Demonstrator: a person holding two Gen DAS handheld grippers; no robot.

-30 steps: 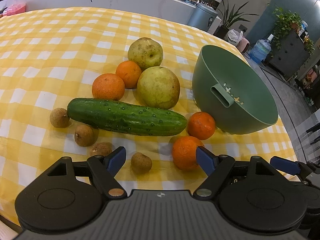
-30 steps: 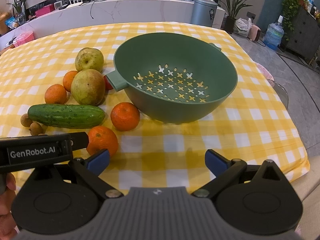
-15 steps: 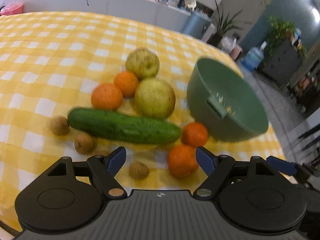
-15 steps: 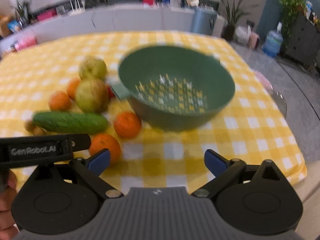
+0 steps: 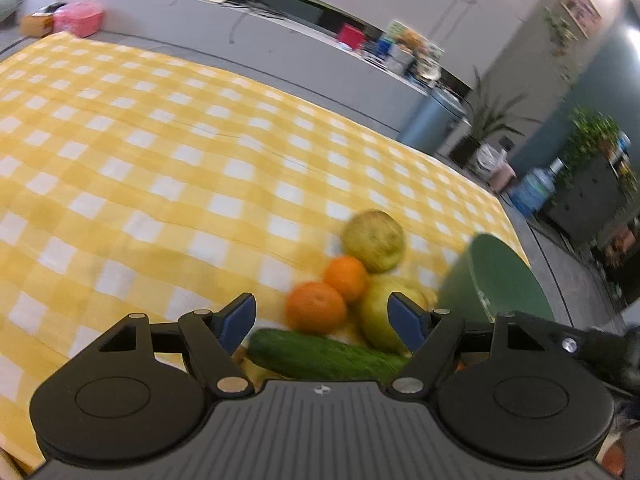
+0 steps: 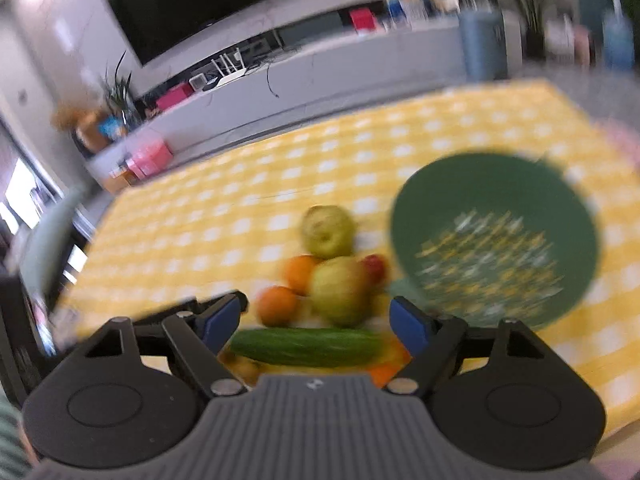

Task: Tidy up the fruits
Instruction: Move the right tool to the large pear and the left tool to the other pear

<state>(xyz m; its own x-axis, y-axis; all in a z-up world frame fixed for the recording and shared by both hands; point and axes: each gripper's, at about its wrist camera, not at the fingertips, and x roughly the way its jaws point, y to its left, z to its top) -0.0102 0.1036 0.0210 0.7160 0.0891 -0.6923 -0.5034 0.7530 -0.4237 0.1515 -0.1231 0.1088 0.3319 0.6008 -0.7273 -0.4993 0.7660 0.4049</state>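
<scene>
We see a table under a yellow checked cloth, and on it, toward our right, a green colander with nothing inside. Both views are blurred.

Just left of the colander sits the fruit cluster. A cucumber lies crosswise nearest us. Behind it we find a large pear, touching or almost touching the colander's handle side, and a second pear farther back. Two oranges sit left of the large pear, one behind the other. A small red fruit peeks out between the large pear and the colander. Below the cucumber, at the gripper body's edge, a sliver of another orange shows; we cannot make out more there.

Our left gripper has its jaws spread wide and grips nothing; the cucumber and an orange appear between its blue pads, but we cannot tell whether they touch. Our right gripper is likewise spread wide and empty, its pads framing the cucumber's two ends from above.
</scene>
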